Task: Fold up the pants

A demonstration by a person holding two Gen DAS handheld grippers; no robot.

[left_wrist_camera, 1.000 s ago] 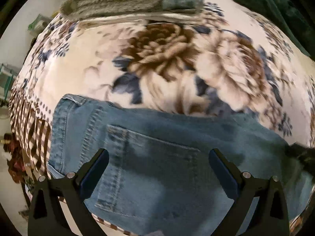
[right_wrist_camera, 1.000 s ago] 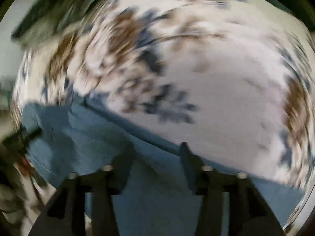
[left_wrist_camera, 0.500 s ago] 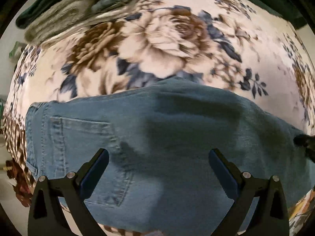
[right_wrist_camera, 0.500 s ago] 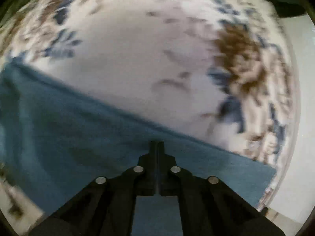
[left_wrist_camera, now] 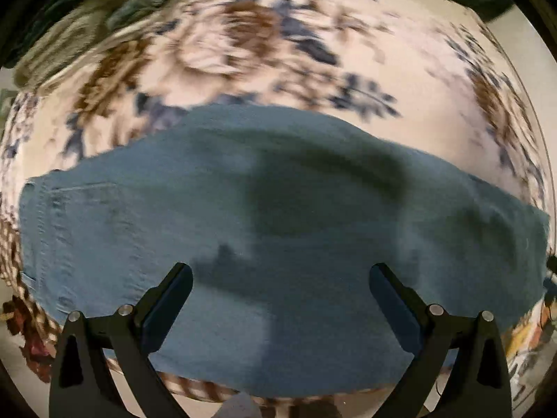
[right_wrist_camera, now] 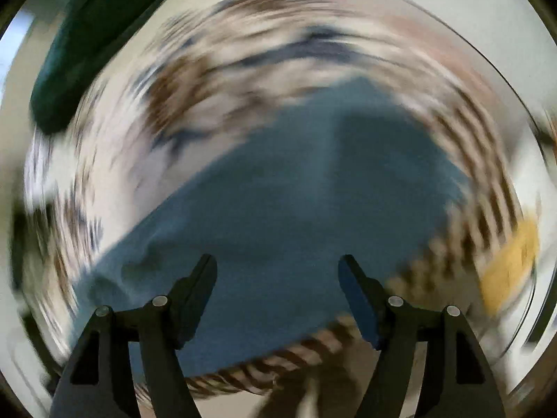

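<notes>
Blue denim pants lie flat on a floral blanket, with the back pocket and waistband at the left. They also fill the middle of the right wrist view, which is heavily blurred. My left gripper is open and empty, hovering above the pants near their front edge. My right gripper is open and empty above the other end of the pants.
A pile of grey and dark green clothes lies at the blanket's far left. A dark green cloth sits at the far edge. The blanket's striped border and the front edge are right below the grippers. A yellow patch shows at right.
My right gripper was shut half a second ago and is now open, and its view has swung fast. My left gripper has shifted right along the pants, so the pocket moved to the left edge.
</notes>
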